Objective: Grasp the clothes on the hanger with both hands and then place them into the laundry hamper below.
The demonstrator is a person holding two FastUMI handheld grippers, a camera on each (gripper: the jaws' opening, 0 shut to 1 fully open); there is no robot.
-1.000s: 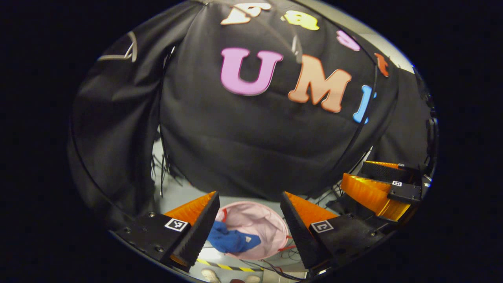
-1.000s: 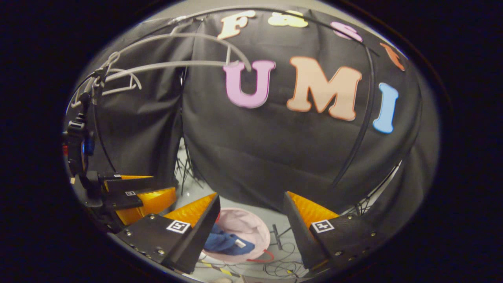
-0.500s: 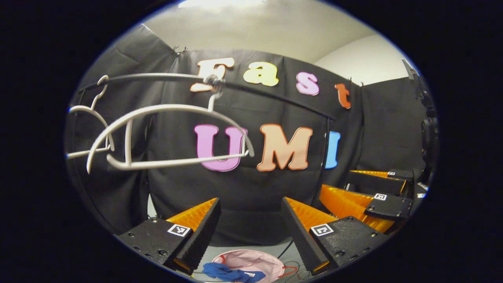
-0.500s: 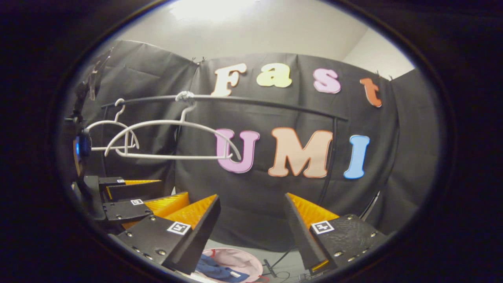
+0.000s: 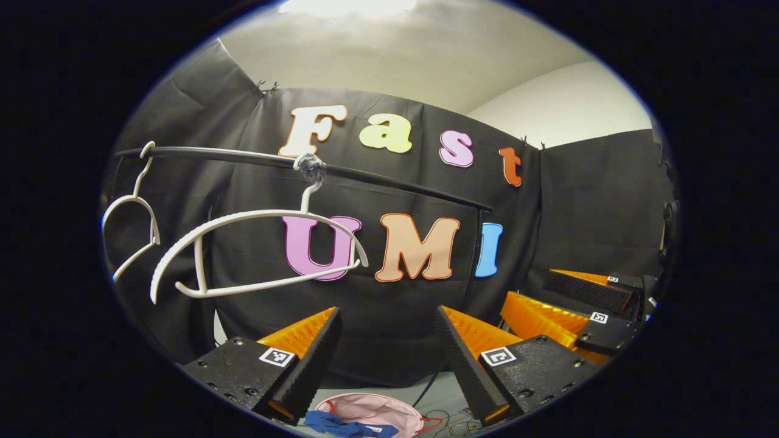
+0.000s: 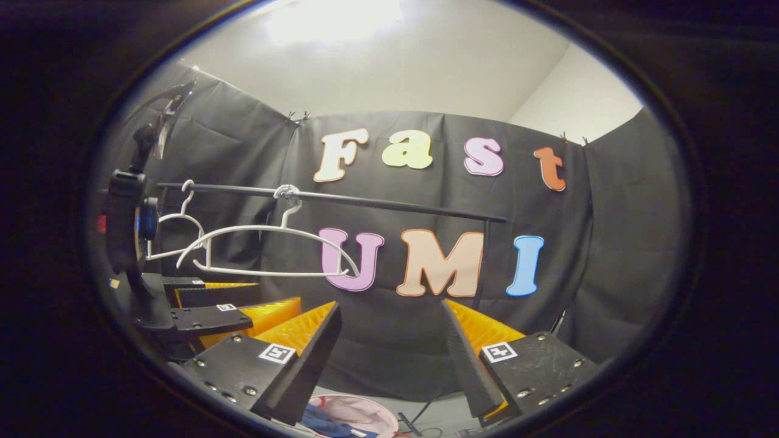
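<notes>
In the left gripper view, the left hand-held gripper (image 5: pixel 383 359) is standing with its jaws wide apart and gripping nothing, its two fingers framing the black cloth wall. At about 6 o'clock, between and below those fingers, the round pink fabric laundry hamper (image 5: pixel 377 409) is sitting on the floor with the crumpled blue garment (image 5: pixel 341 423) lying inside it toward its 8 o'clock side. At about 10 o'clock a bare white plastic hanger (image 5: pixel 255 249) is hanging, tilted, from a thin black horizontal rail (image 5: pixel 365 176), and a second white plastic hanger (image 5: pixel 131 231) is hanging farther out at 9 o'clock. The right hand-held gripper (image 5: pixel 578 304) is showing at 4 o'clock, also spread open and carrying nothing. In the right gripper view, the right hand-held gripper (image 6: pixel 389 359) is likewise gaping empty, with the pink hamper (image 6: pixel 359 409) and a bit of blue cloth (image 6: pixel 319 420) at 6 o'clock; the left hand-held gripper (image 6: pixel 243 301) is sitting at 8 o'clock, just beside it.
</notes>
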